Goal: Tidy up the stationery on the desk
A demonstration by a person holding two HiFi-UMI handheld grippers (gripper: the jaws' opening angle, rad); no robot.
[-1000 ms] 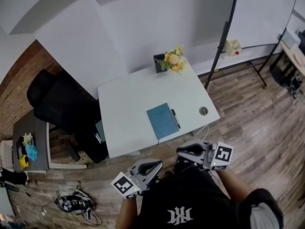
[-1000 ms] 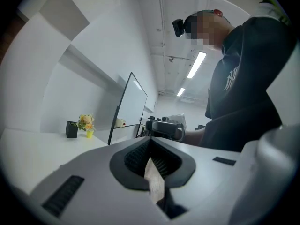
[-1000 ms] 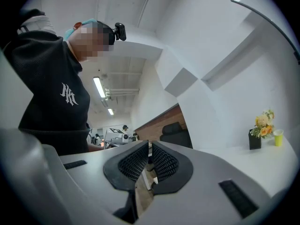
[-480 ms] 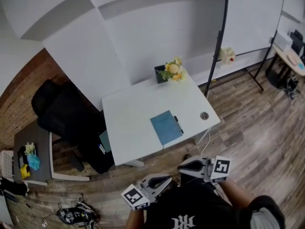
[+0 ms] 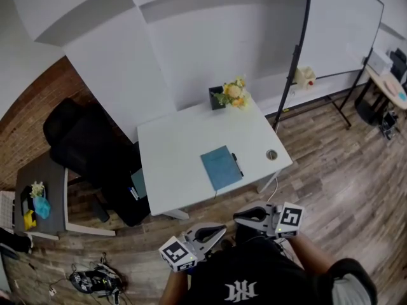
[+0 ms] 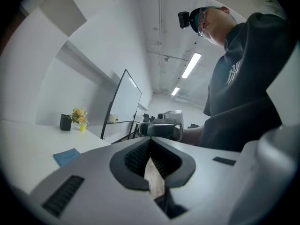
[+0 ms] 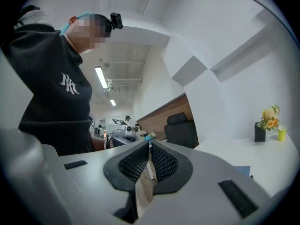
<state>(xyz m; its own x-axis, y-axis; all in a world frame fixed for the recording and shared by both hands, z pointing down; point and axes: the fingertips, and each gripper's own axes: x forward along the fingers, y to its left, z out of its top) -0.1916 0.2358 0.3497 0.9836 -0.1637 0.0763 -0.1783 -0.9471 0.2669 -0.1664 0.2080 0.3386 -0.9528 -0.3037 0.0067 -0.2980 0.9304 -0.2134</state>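
Left gripper (image 5: 220, 230) and right gripper (image 5: 237, 216) sit lower than before, short of desk (image 5: 172, 146); both our jaws pressed together, holding nothing; notebook (image 5: 221, 167), pen (image 5: 236, 164) side by side; already tidied or still pending, we cannot tell.

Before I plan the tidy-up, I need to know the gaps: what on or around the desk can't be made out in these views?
- Dark stick beside the blue notebook: head view, too small to tell pen from marker.
- Things on the side table: head view, too small, near the left edge.
- Bluish object under the desk: head view, partly hidden by the desk's edge.
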